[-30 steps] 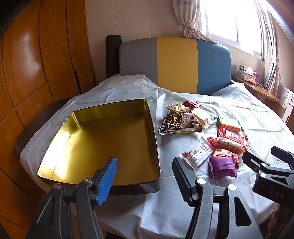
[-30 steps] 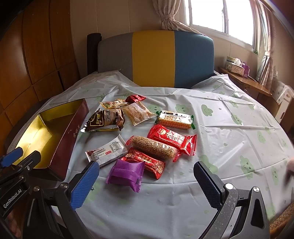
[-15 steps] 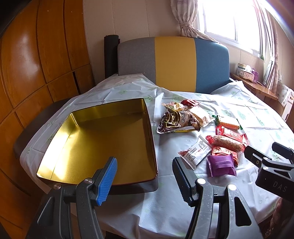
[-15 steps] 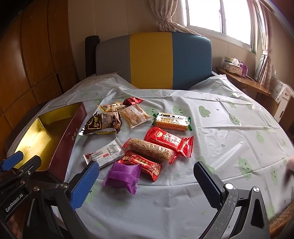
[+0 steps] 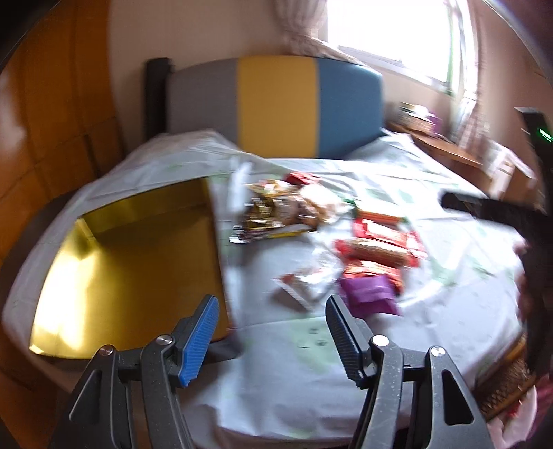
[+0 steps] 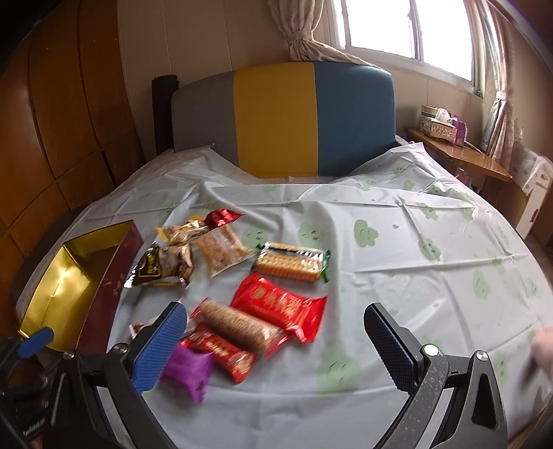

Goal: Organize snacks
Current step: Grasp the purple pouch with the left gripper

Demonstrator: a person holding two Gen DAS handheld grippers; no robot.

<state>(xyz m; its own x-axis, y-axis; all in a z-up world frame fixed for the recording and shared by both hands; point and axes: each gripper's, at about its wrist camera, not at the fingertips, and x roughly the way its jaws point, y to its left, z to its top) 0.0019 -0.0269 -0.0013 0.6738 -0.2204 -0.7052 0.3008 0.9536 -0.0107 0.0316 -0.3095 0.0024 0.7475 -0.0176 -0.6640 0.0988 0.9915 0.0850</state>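
You are holding both tools wide and empty above the bench's near edge. The right tool (image 6: 276, 340) is hovering over the snacks — the purple packet (image 6: 188, 371) just beside its blue pad. The left tool (image 5: 271, 340) is sitting between the gold tin (image 5: 114, 276) and that packet (image 5: 368, 297).

Grey-yellow-blue headboard (image 6: 281, 117) against beige wall; wood panelling (image 6: 52, 114) left of it, bright window (image 6: 408, 27) with curtain (image 6: 304, 38) up-right, wooden side table (image 6: 459, 155) right.
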